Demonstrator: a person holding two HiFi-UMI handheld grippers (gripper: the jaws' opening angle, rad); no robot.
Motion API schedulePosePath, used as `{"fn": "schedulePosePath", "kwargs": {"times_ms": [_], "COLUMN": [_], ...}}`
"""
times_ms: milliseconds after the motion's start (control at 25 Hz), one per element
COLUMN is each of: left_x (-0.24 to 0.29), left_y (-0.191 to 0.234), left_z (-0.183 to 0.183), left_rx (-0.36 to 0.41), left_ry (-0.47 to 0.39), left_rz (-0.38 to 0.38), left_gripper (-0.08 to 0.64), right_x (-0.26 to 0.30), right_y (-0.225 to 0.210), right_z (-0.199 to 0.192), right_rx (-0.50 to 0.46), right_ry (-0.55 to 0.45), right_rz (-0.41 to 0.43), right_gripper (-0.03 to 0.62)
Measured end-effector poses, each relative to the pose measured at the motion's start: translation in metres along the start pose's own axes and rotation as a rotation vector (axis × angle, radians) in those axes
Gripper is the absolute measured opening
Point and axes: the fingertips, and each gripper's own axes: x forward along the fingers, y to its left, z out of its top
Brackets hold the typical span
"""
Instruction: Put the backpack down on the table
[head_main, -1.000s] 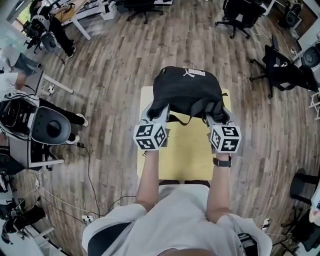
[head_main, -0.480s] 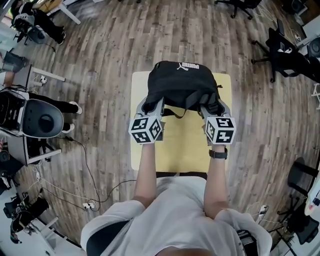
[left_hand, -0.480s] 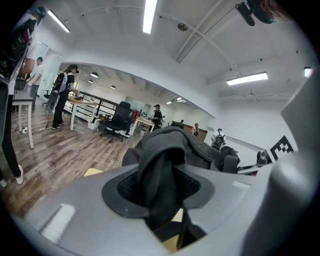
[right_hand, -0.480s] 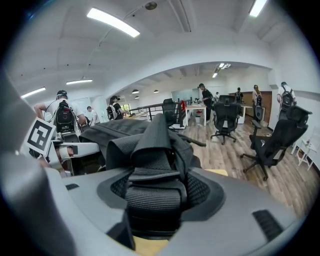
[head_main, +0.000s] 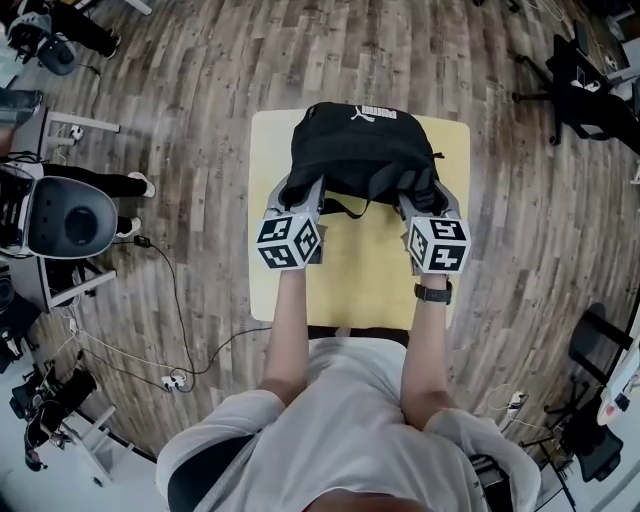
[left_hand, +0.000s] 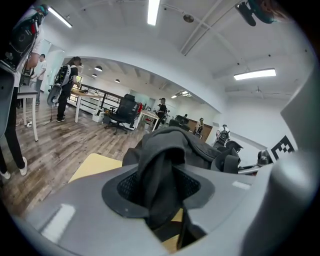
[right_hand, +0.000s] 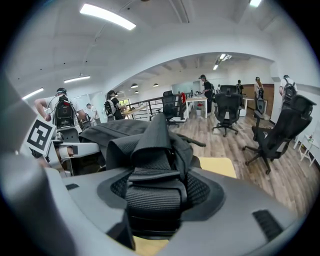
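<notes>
Backpack (head_main: 362, 152): black, with a white logo at its far edge, positioned over the far half of the yellow desk (head_main: 362, 275) and centred left to right. The head view does not show whether its base touches the desk top.

Left gripper (head_main: 301, 195): at the near left corner of the backpack. Its fingers (left_hand: 75, 210) are closed narrowly on a fold of black strap (left_hand: 159, 170), which rises from between them to the bag.

Right gripper (head_main: 424, 196): at the near right corner. Its fingers (right_hand: 235, 215) are set wider and clamped on a ribbed webbing strap (right_hand: 152, 192) that has a flat band folded over it.

The two grippers sit level with each other and well apart. A thin loop (head_main: 345, 208) hangs from the near edge of the backpack between them.

A watch (head_main: 432, 292) is on the person's right wrist.

Surroundings: a wooden floor (head_main: 200, 120) on all sides of the desk, and an office chair (head_main: 590, 70) at the far right
</notes>
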Motion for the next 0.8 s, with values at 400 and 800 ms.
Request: {"fn": "schedulePosePath", "kwargs": {"times_ms": [400,800], "left_x": [0.029,0.041], "left_y": [0.006,0.014], "left_z": [-0.037,-0.072], "left_rx": [-0.025,-0.051], "left_ry": [0.043,0.092], "left_rz": [0.027,0.062], "left_gripper": [0.150,0.150], "right_x": [0.026,0.046], "right_y": [-0.021,-0.033], "right_z": [-0.030,-0.059], "right_rx": [-0.008,-0.017], "right_ry": [0.049,0.086], "right_rz": [0.006,0.015], "right_gripper": [0.250,0.250]}}
